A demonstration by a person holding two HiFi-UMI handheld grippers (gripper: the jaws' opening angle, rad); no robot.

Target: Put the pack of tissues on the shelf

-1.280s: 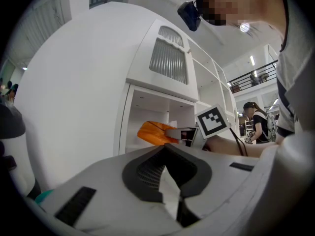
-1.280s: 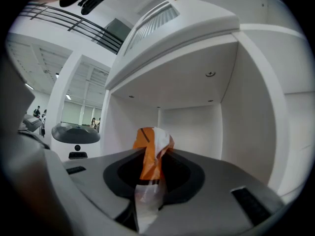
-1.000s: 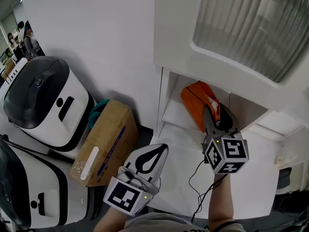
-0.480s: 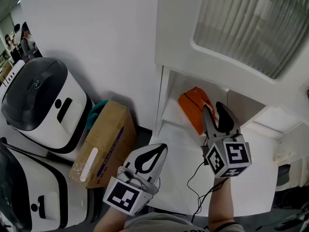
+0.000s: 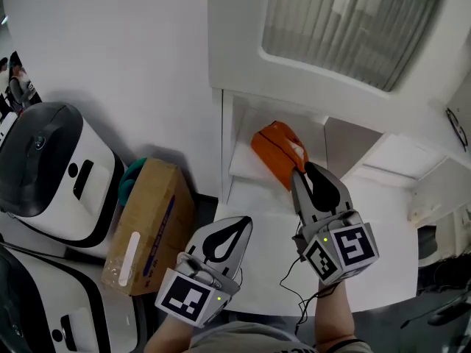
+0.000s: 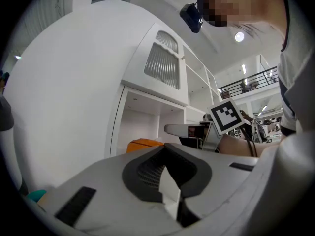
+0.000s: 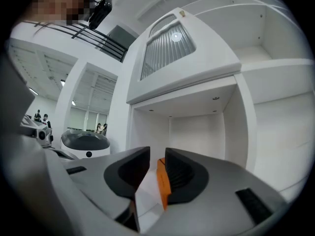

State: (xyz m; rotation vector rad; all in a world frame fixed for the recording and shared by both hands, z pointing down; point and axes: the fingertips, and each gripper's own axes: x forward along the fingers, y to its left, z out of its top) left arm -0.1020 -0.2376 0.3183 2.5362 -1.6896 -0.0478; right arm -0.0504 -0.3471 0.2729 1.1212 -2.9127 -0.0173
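The orange pack of tissues (image 5: pixel 274 150) lies on the white shelf (image 5: pixel 246 169) inside the open cabinet niche. My right gripper (image 5: pixel 307 173) hovers just in front of the pack's near end. Its jaws are closing to a narrow gap with nothing between them. In the right gripper view, the right gripper (image 7: pixel 157 154) shows a strip of the pack (image 7: pixel 163 181) beyond its tips. My left gripper (image 5: pixel 231 230) is shut and empty, low and to the left of the cabinet. The left gripper view has the left gripper (image 6: pixel 166 147) below the pack (image 6: pixel 142 144).
A cardboard box (image 5: pixel 147 223) stands on the floor left of the cabinet, beside two white-and-black machines (image 5: pixel 48 164). A ribbed frosted panel (image 5: pixel 346 20) hangs above the niche. A black cable (image 5: pixel 300 279) trails over the white lower surface (image 5: pixel 261 252).
My right gripper has drawn back from the tissue pack toward me and its jaws have narrowed. The pack stays on the shelf. The left gripper has barely moved.
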